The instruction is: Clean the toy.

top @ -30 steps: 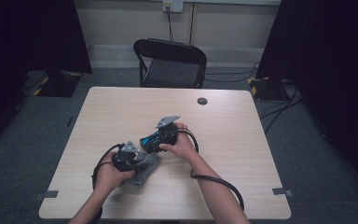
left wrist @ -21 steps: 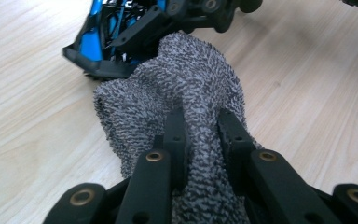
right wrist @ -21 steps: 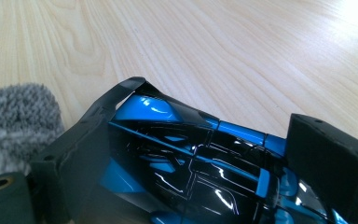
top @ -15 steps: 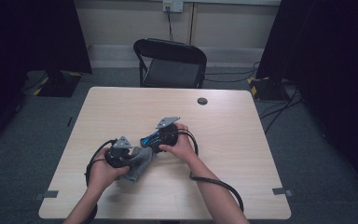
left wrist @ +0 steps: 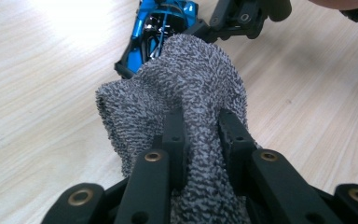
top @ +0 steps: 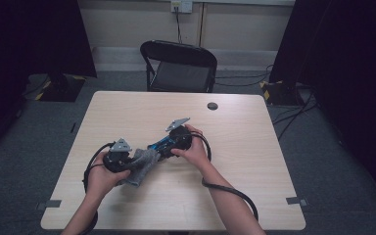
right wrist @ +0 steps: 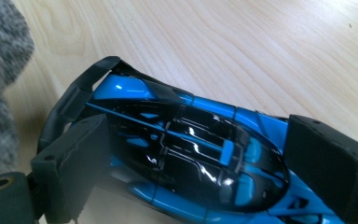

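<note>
- A speckled grey knitted cloth (left wrist: 186,88) is pinched between the left gripper (left wrist: 200,135) jaws, near the tabletop's (top: 254,147) front-left.
- A glossy blue-and-black toy car (right wrist: 186,158) is clamped by the right gripper (right wrist: 205,163) jaws, just beside the cloth.

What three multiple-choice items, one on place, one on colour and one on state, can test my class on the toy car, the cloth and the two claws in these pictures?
1. Where is the small round black disc?
A. On the pale wooden table, near its far edge
B. On the chair seat
C. Under the cloth

2. What colour is the glossy toy racing car?
A. Red and white
B. Blue and black
C. Green

3. What is the left claw doing?
A. Hanging open over bare table
B. Gripping the car
C. Pinching the speckled grey knitted cloth

Answers:
1. A: the high view shows the disc lying on the tabletop near the chair side.
2. B: the right gripper view shows a blue body with black panels, between the jaws of the right claw.
3. C: the left gripper view shows cloth bunched between its two jaws.
</note>
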{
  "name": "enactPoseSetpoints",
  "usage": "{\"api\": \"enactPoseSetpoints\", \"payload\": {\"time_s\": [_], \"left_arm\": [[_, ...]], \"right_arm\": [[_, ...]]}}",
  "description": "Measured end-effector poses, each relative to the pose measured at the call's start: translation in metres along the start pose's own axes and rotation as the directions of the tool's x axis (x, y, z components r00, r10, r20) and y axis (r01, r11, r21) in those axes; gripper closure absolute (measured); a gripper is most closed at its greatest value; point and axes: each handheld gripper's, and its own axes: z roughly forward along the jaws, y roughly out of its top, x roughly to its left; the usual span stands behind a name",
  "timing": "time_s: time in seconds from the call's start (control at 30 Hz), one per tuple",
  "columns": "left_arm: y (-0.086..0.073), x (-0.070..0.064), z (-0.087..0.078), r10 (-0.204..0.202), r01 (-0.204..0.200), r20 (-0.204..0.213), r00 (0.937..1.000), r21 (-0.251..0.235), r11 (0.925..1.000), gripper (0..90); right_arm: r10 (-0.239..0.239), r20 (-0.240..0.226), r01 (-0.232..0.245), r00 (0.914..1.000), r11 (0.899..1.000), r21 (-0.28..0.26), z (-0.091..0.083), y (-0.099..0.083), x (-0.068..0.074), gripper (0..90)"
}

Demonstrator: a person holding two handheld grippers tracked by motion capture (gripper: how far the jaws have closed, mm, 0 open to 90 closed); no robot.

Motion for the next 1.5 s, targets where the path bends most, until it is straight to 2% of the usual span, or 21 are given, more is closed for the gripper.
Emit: {"api": "enactPoseSetpoints", "payload": {"time_s": [0.13,0.37,0.5,0.67,0.83,0.93,1.07,1.17,1.33,1.37,1.4,1.5], "left_arm": [[0.000,0.004,-0.005,-0.012,0.011,-0.014,0.9998,-0.016,0.9998,75.2],[0.003,0.019,-0.012,-0.043,0.041,-0.046,0.9980,-0.042,0.9983,75.1],[0.007,0.028,-0.010,-0.061,0.057,-0.064,0.9961,-0.059,0.9966,74.8],[0.011,0.044,-0.002,-0.086,0.082,-0.097,0.9916,-0.042,0.9957,74.8],[0.011,0.057,0.003,-0.118,0.112,-0.115,0.9864,-0.051,0.9924,74.9],[0.012,0.059,0.003,-0.129,0.123,-0.110,0.9855,-0.060,0.9906,75.0],[0.017,0.059,0.006,-0.118,0.113,-0.108,0.9870,-0.050,0.9923,75.1],[0.017,0.061,0.010,-0.115,0.110,-0.129,0.9849,-0.043,0.9930,75.1],[0.006,0.064,0.021,-0.135,0.133,-0.141,0.9808,-0.024,0.9909,75.1],[0.006,0.064,0.021,-0.135,0.133,-0.141,0.9808,-0.024,0.9909,75.1],[-0.001,0.064,0.026,-0.129,0.131,-0.147,0.9807,0.005,0.9914,75.0],[-0.008,0.064,0.031,-0.137,0.140,-0.145,0.9799,0.009,0.9901,73.6]], "right_arm": [[0.013,0.008,-0.013,0.9999,1.000,-0.013,-0.002,-0.003,-0.003,7.3],[0.017,0.010,-0.017,0.9998,0.996,-0.088,-0.002,-0.012,-0.002,7.3],[0.016,0.010,-0.016,0.9998,0.996,-0.084,-0.002,-0.012,-0.002,7.3],[0.019,0.008,-0.018,0.9998,0.996,-0.082,-0.002,-0.012,-0.002,7.3],[0.016,0.007,-0.015,0.9999,0.996,-0.087,-0.002,-0.013,-0.002,7.4],[0.016,0.007,-0.016,0.9998,0.996,-0.086,-0.002,-0.012,-0.002,7.4],[0.018,0.007,-0.017,0.9998,0.996,-0.090,-0.002,-0.013,-0.002,7.4],[0.018,0.007,-0.017,0.9998,0.996,-0.091,-0.002,-0.013,-0.002,7.4],[0.015,0.004,-0.015,0.9999,0.996,-0.089,-0.002,-0.013,-0.003,7.5],[0.015,0.003,-0.014,0.9999,0.996,-0.093,-0.002,-0.013,-0.003,7.6],[0.016,0.003,-0.015,0.9999,0.995,-0.095,-0.002,-0.013,-0.003,7.6],[0.017,0.005,-0.017,0.9998,0.996,-0.090,-0.002,-0.013,-0.003,7.6]]}}
